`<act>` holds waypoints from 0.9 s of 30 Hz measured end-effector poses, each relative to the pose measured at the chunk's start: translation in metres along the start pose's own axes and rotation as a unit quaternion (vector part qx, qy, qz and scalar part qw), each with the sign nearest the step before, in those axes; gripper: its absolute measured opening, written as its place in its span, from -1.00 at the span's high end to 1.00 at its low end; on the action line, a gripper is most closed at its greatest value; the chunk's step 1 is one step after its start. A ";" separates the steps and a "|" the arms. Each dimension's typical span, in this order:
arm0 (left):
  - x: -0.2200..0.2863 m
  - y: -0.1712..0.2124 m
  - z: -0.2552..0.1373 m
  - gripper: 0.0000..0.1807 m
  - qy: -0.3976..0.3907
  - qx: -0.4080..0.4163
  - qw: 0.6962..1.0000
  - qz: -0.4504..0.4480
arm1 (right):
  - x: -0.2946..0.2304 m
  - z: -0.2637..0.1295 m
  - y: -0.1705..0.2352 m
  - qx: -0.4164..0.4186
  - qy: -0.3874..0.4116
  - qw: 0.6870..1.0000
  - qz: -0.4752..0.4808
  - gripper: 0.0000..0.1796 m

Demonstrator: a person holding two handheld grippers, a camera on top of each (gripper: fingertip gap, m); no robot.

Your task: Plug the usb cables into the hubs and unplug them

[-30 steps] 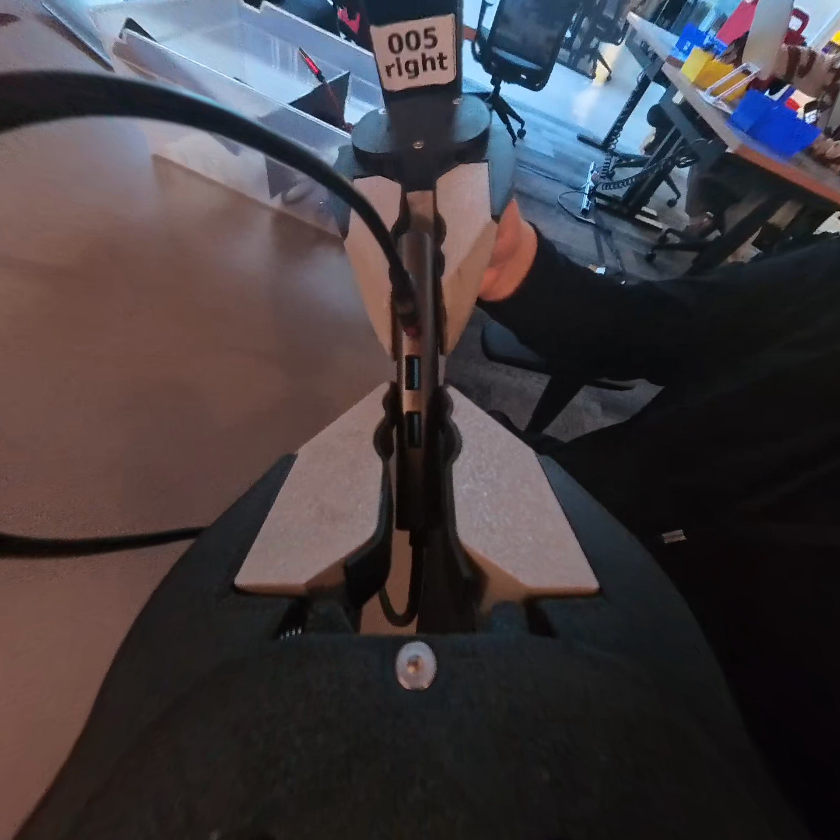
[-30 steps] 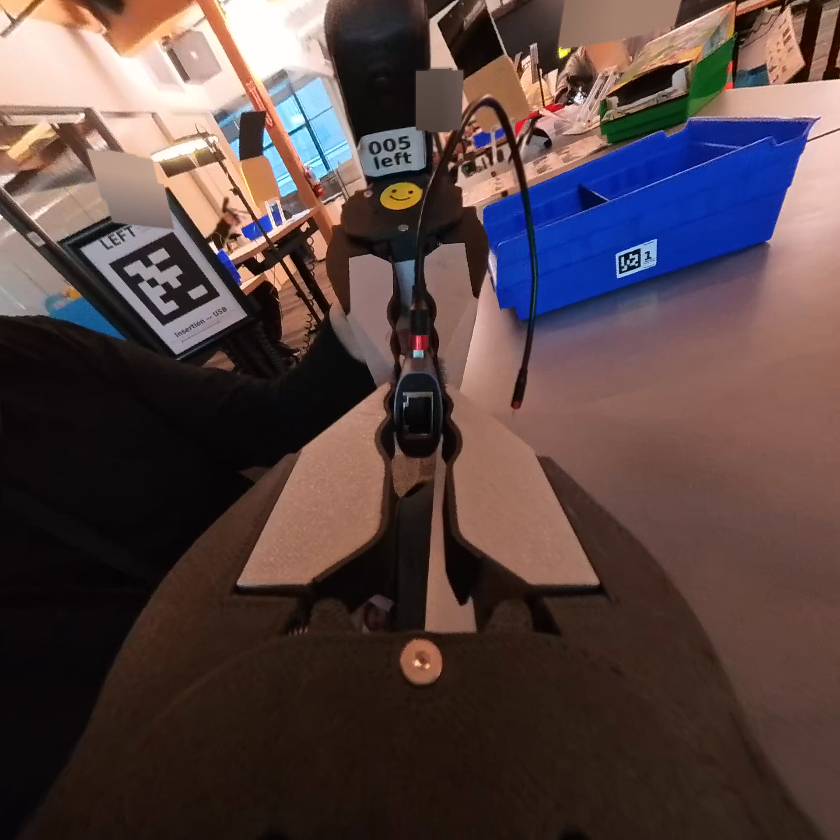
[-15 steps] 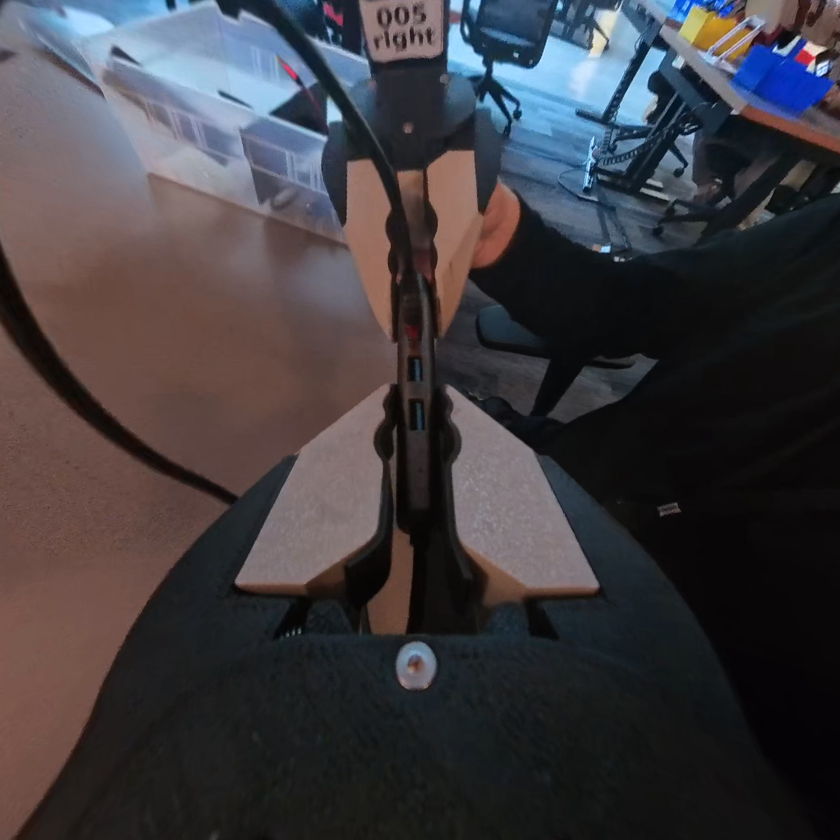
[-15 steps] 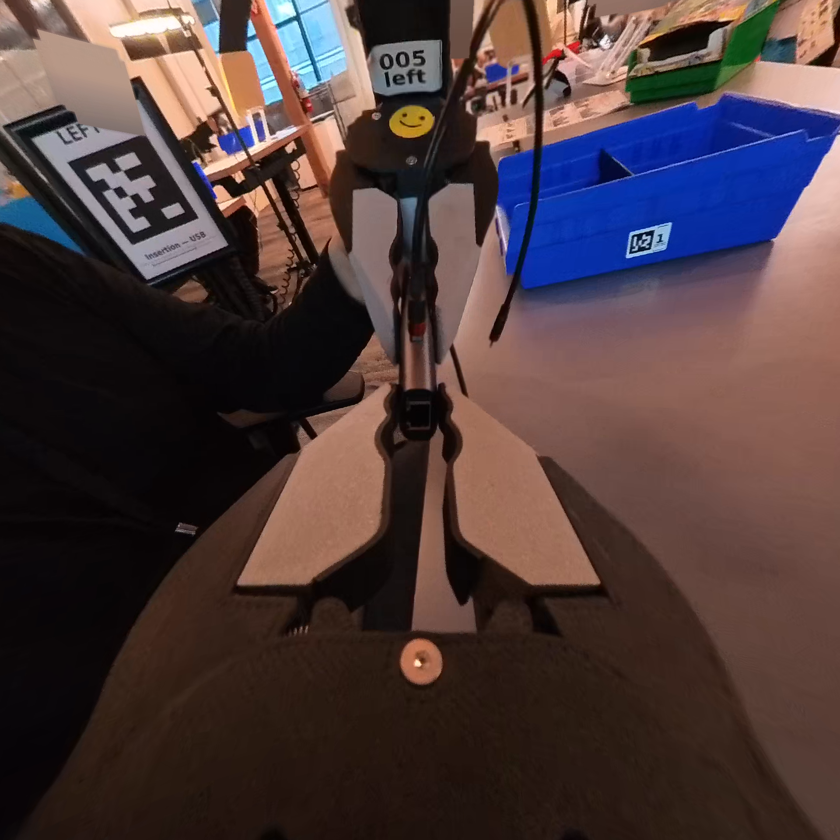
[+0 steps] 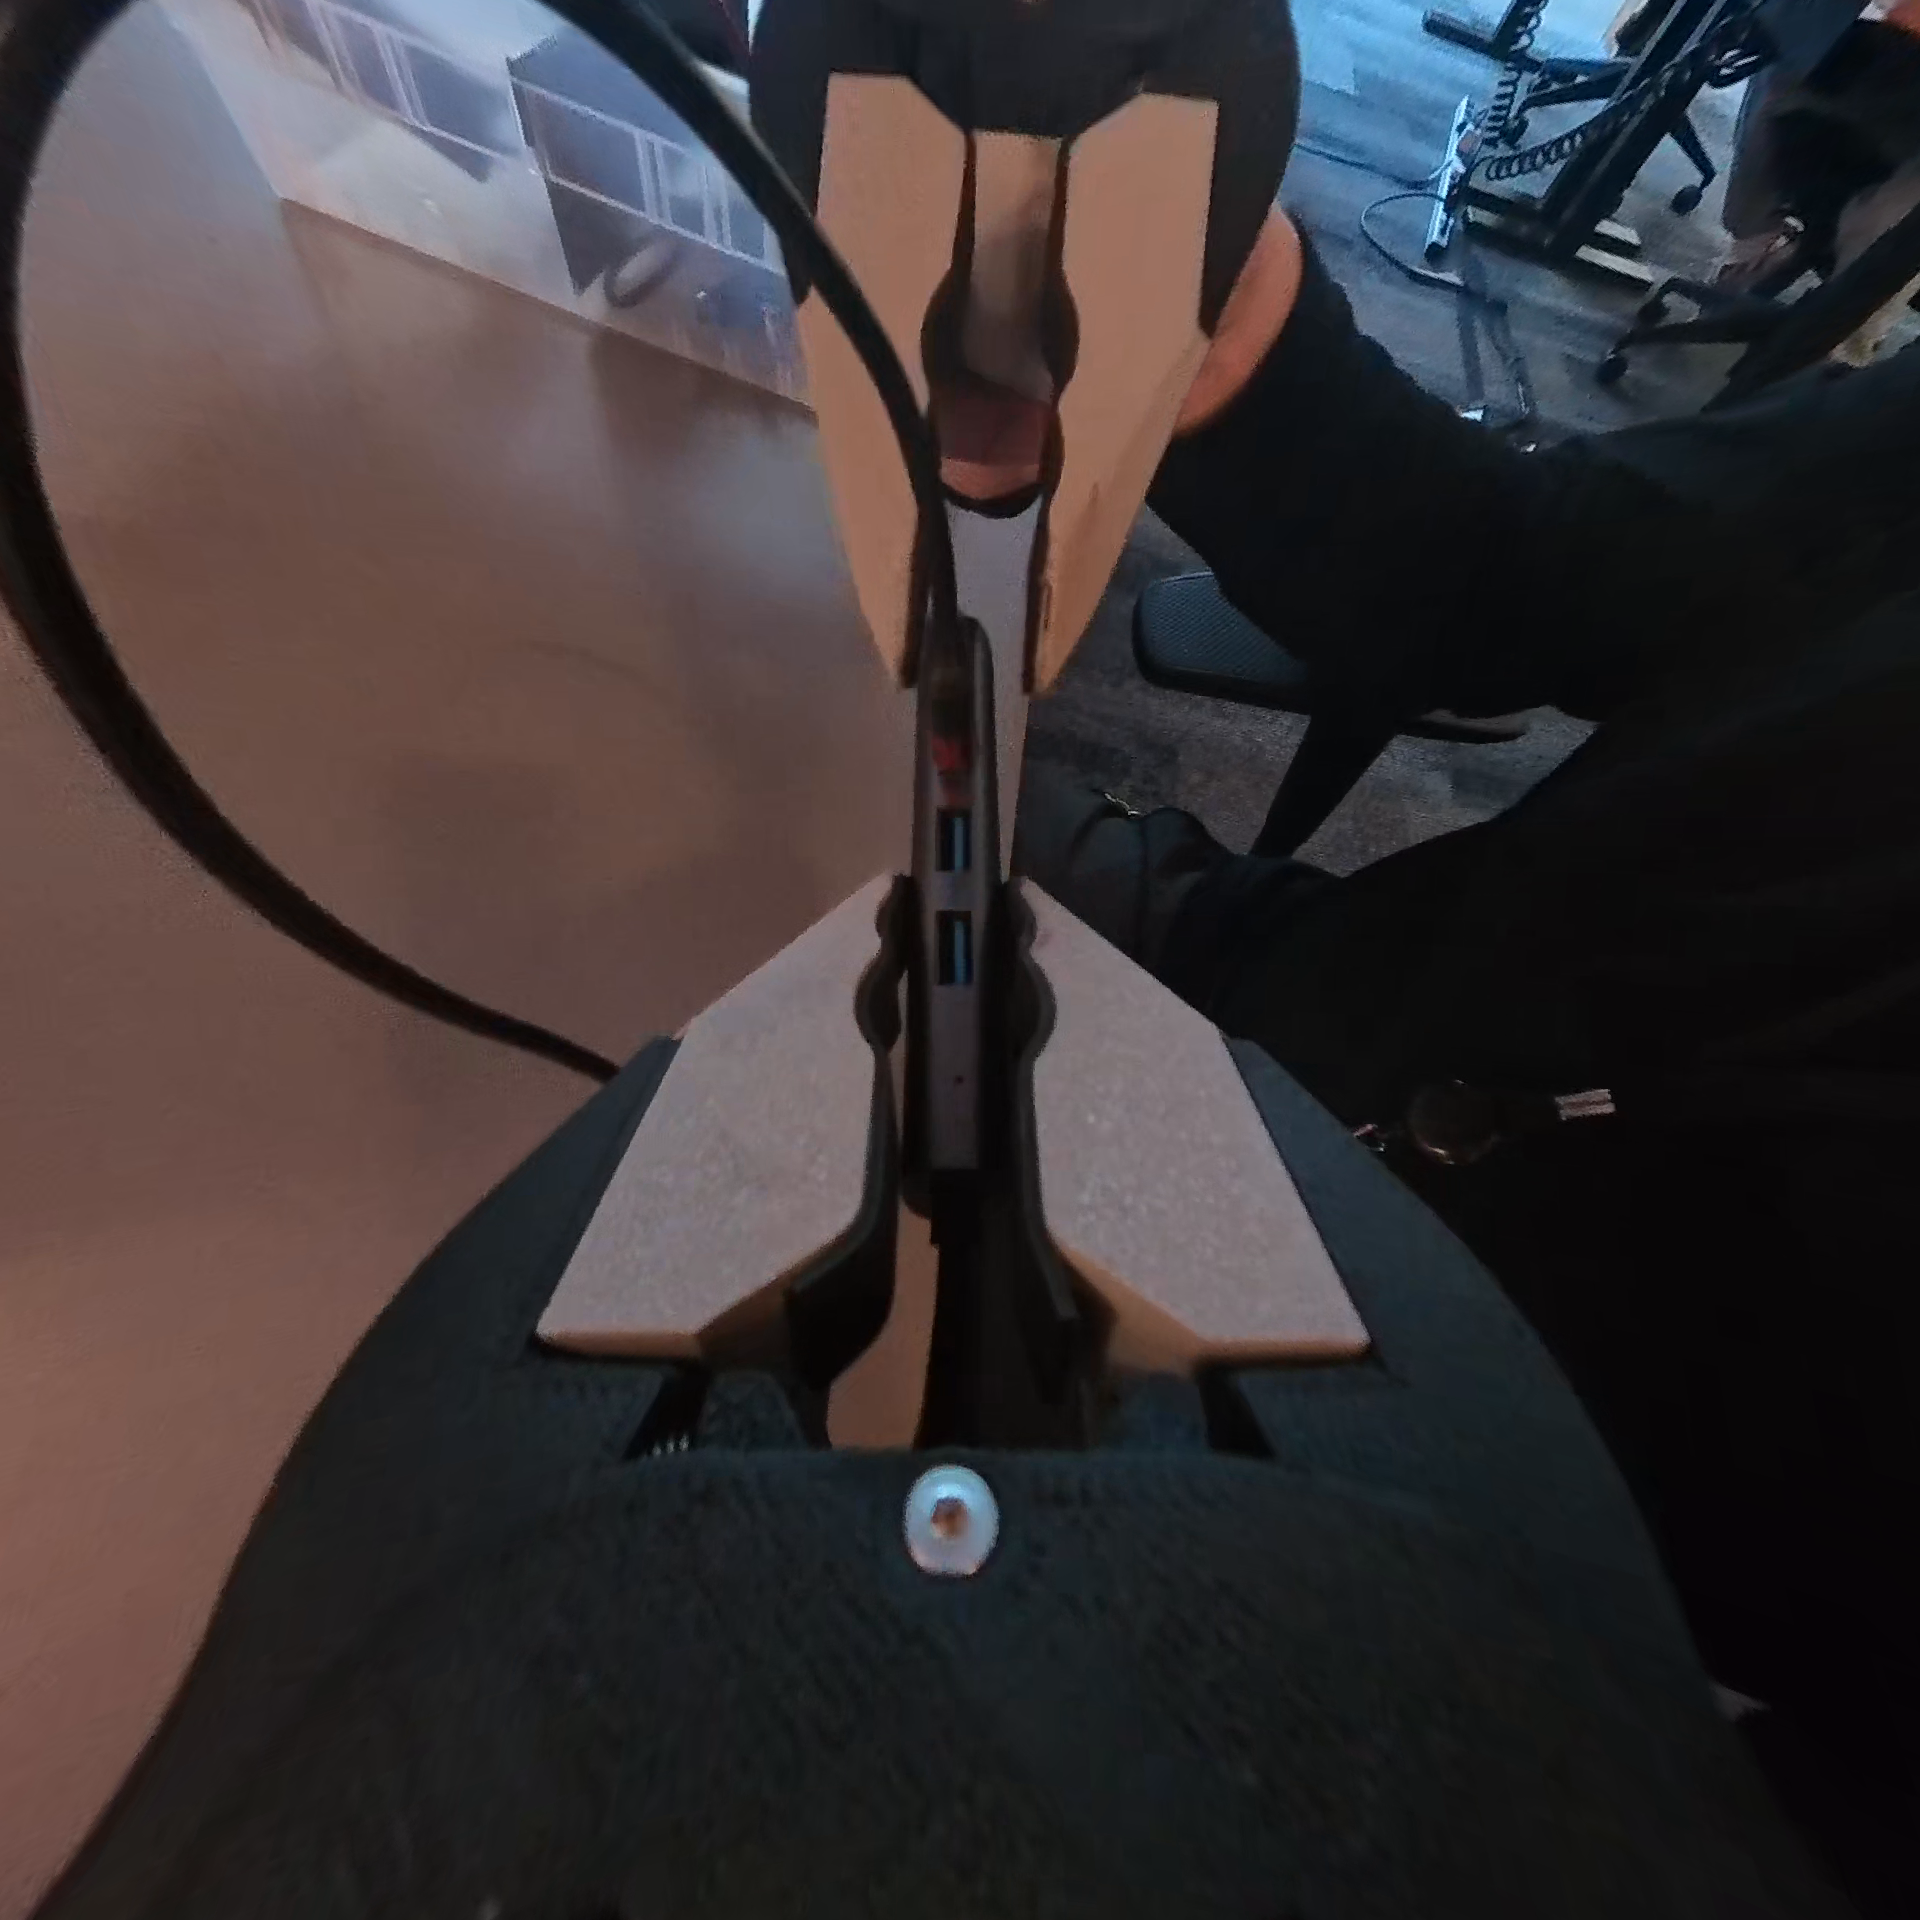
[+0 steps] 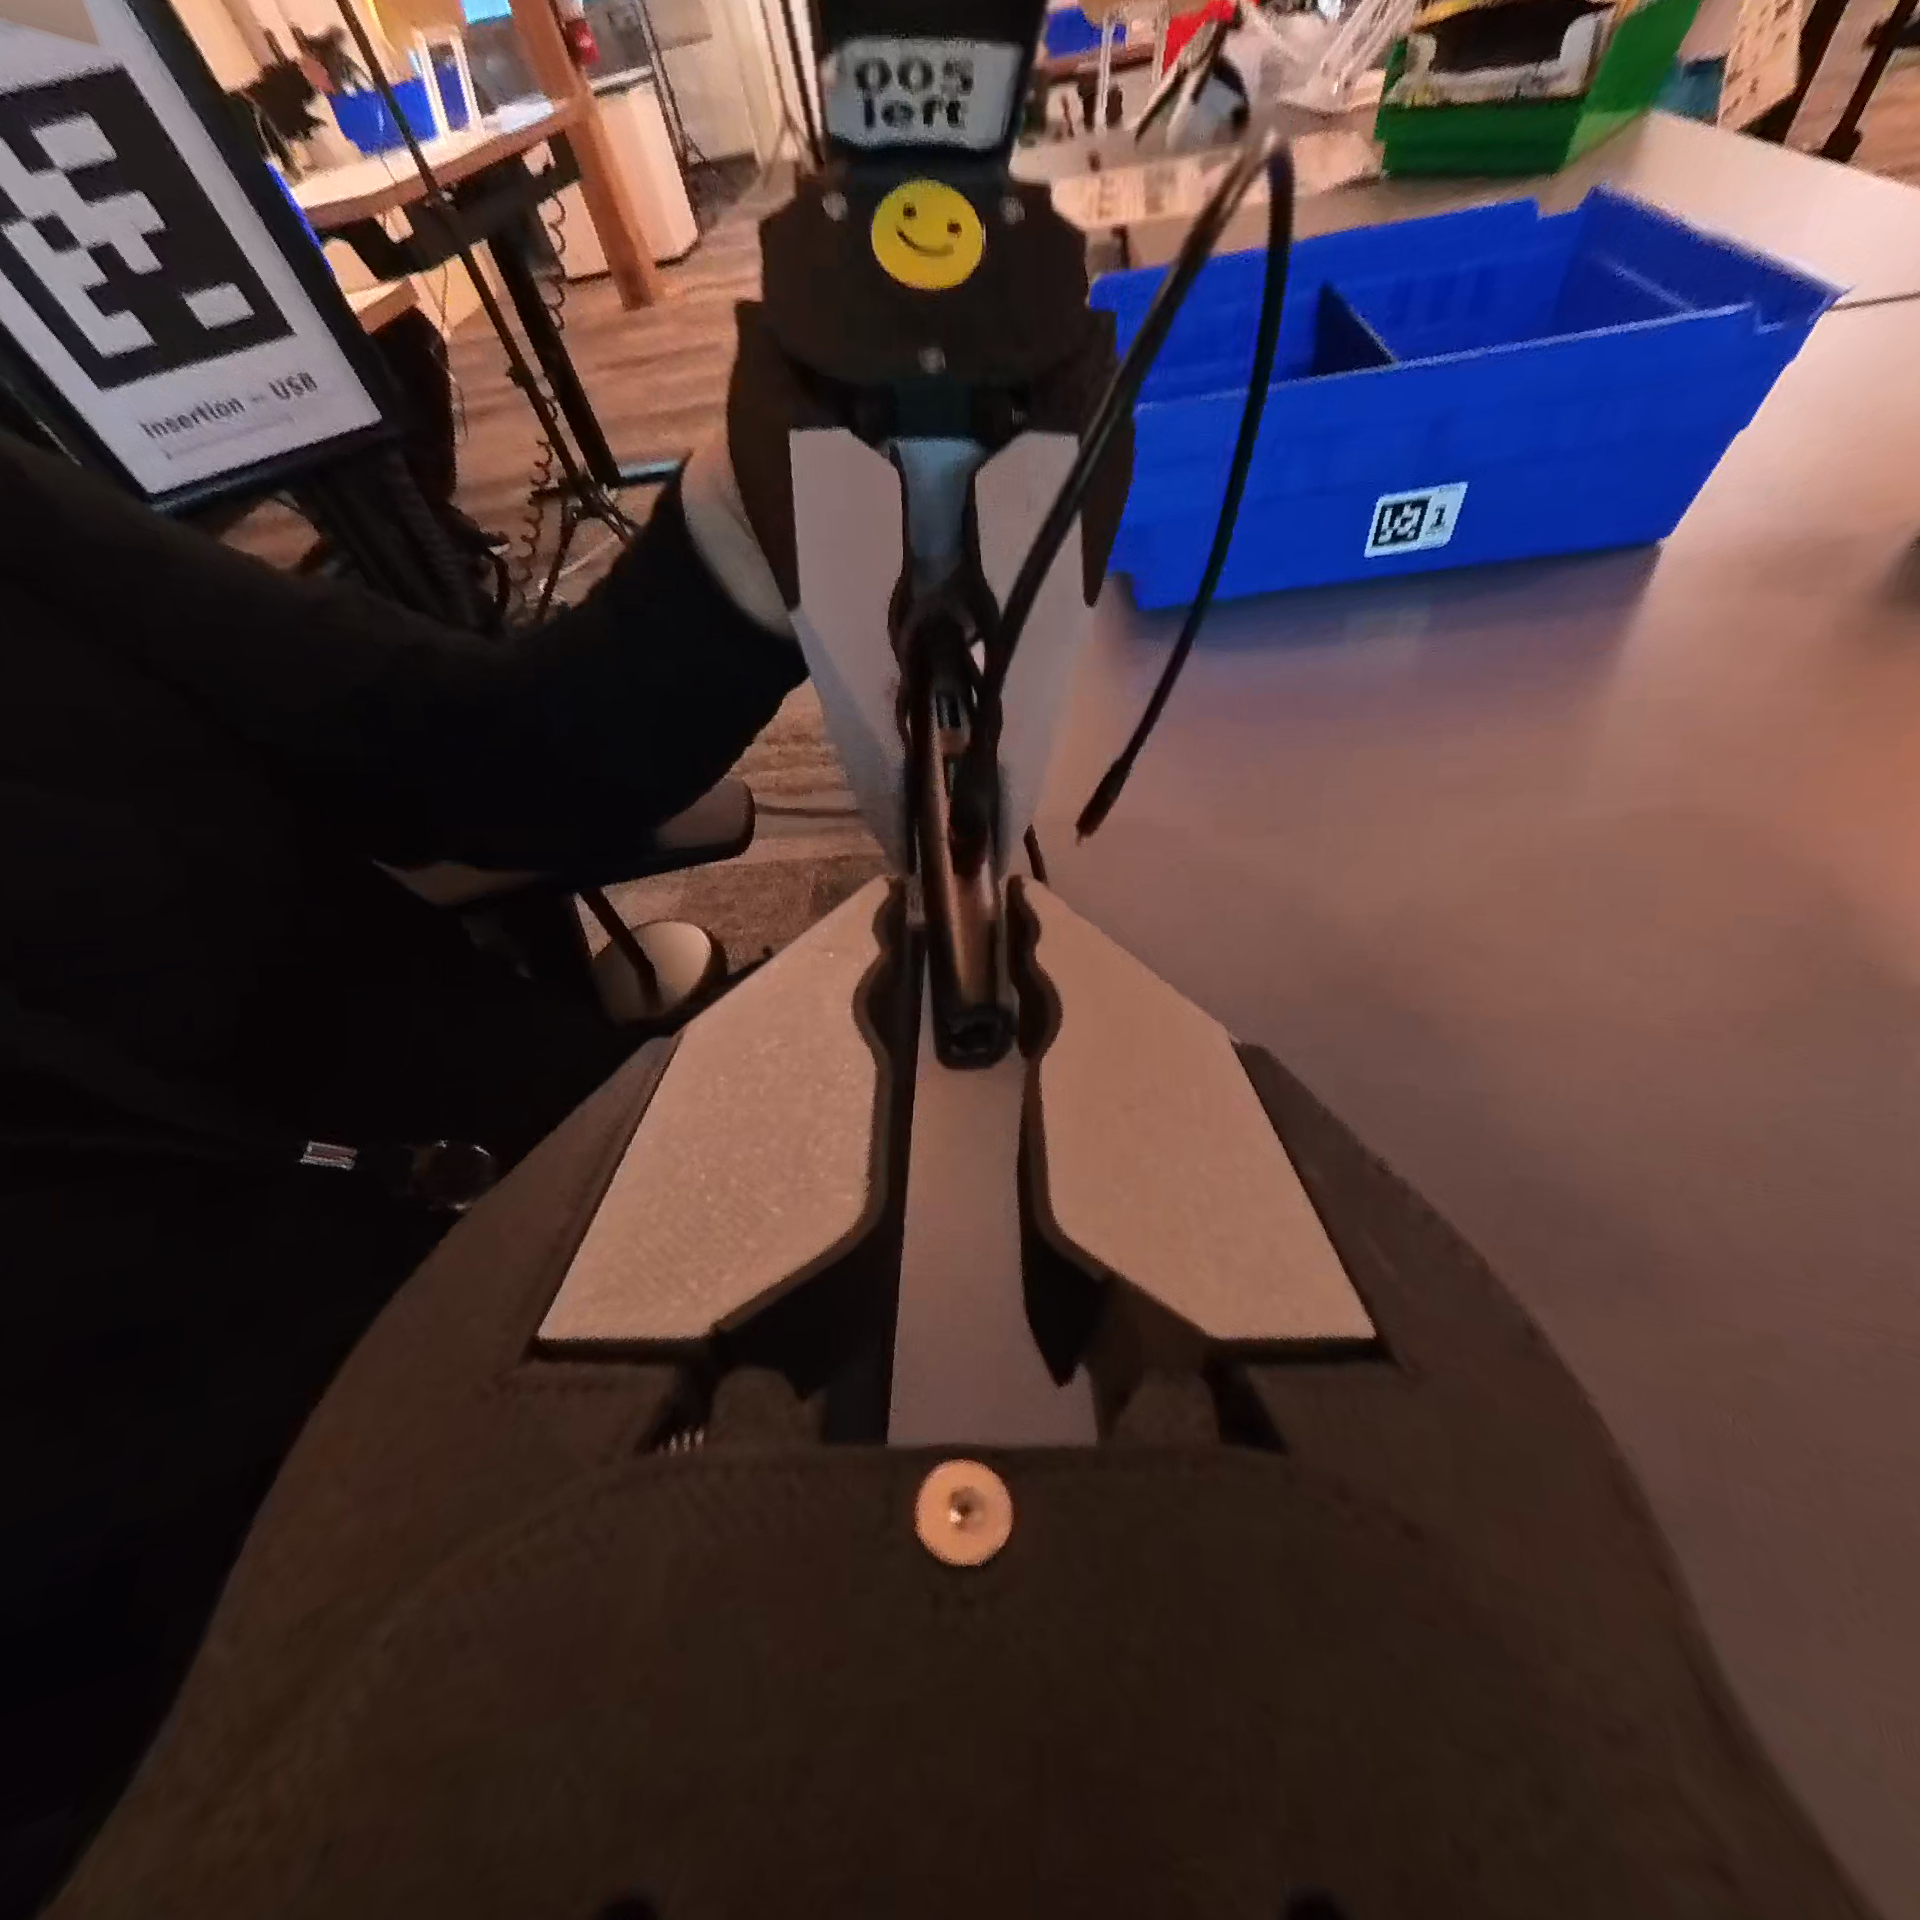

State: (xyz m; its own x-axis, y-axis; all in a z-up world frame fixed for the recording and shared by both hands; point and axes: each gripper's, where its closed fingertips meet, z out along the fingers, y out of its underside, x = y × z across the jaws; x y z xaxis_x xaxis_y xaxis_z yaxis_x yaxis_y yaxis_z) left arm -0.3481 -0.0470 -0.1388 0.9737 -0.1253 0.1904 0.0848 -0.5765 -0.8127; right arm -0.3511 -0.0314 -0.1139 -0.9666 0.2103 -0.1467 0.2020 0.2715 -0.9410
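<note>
My left gripper (image 5: 961, 894) is shut on a slim grey USB hub (image 5: 956, 1039), which sticks out forward with two blue ports showing. A thick black USB cable (image 5: 405, 977) loops over the table to a red-marked plug (image 5: 945, 738) at the hub's far port. My right gripper (image 5: 971, 665) faces it. Its fingers stand a narrow gap apart, straddling the hub's far end. In the right wrist view the hub's end (image 6: 966, 1029) lies between my right gripper's (image 6: 961, 899) fingers, with the left gripper (image 6: 956, 821) beyond. A thin black cable (image 6: 1252, 436) hangs free.
A blue bin (image 6: 1455, 416) stands on the grey table (image 6: 1558, 935) to the right, with a green box (image 6: 1507, 114) behind it. Clear plastic bins (image 5: 623, 177) sit at the table's far side. A marker sign (image 6: 135, 260) and a person's black sleeve (image 5: 1558, 623) are beside the table edge. Both grippers' tips are close together, under 4 cm apart.
The two grippers have come closer together. The hub's far end has slid deeper between the right fingers. The cable loops have swung, and the views have tilted down.
</note>
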 end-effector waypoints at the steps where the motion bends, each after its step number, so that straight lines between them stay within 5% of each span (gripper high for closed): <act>1: 0.000 -0.001 0.001 0.84 0.002 0.002 1.000 0.000 | 0.001 0.000 -0.002 0.007 0.003 1.000 -0.002 0.83; 27: -0.009 -0.021 0.012 0.84 -0.007 0.072 0.997 -0.040 | 0.014 -0.002 -0.019 0.129 -0.045 0.989 0.051 0.96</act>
State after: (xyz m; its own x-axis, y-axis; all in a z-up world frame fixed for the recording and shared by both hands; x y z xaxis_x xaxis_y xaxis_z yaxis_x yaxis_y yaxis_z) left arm -0.3565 -0.0239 -0.1299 0.9655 -0.0713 0.2505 0.1904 -0.4627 -0.8658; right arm -0.3680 -0.0317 -0.0972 -0.9556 0.1374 -0.2607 0.2634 0.0013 -0.9647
